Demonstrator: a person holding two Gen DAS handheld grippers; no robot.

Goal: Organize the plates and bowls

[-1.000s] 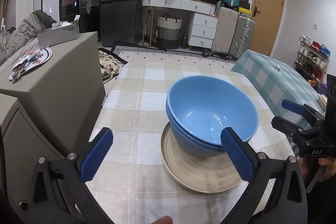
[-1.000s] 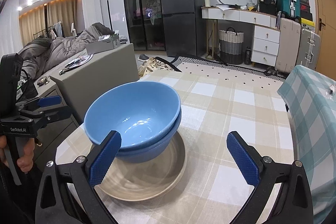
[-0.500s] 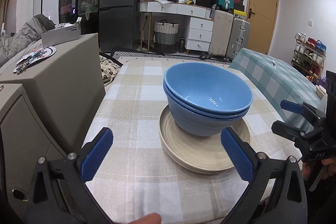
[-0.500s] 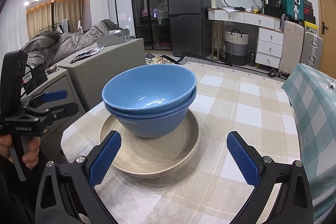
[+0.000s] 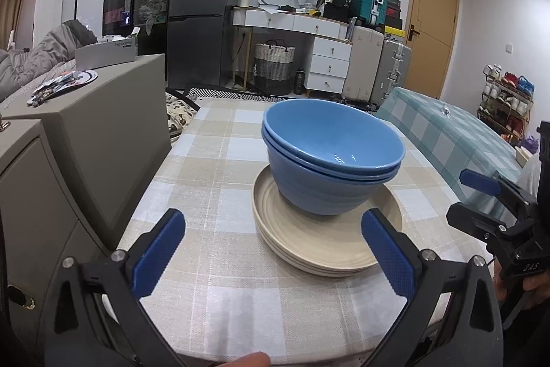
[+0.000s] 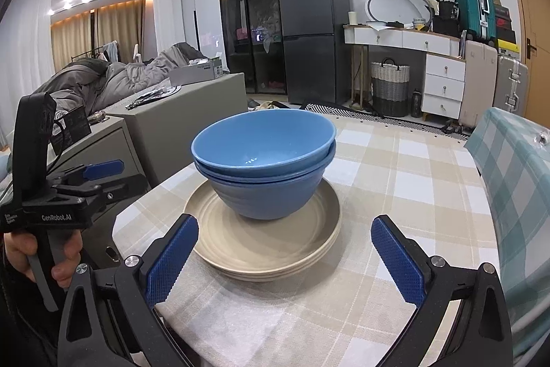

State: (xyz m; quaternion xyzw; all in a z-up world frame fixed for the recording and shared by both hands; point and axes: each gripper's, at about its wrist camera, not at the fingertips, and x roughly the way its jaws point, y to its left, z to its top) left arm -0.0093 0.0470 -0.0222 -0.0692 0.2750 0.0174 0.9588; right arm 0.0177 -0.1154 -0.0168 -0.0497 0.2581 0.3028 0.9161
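Both grippers have been drawn back and lowered since a second ago, so that the stack is now seen from the side rather than from above. Two blue bowls (image 5: 330,160) are nested one inside the other and are set on the beige plates (image 5: 326,239); three plate rims seem to be stacked, though the count is hard to confirm. The pile is found ahead of and between the jaws of the left gripper (image 5: 275,250), slightly toward its right finger, and ahead of the right gripper (image 6: 285,257), closer to its left finger. Both pairs of jaws are spread wide and nothing is held; neither is touching the crockery. The right gripper's body is seen beside the stack in the left view, and a hand (image 6: 37,257) is wrapped around the left gripper's handle.

The stacking appears finished, so the step in hand is judged to be a clean withdrawal. It is done well if the fingers are kept released and are pulled straight back, so that the plate rim is not clipped and the top bowl, which sits slightly tilted, is not nudged on the checked tablecloth (image 6: 395,188).
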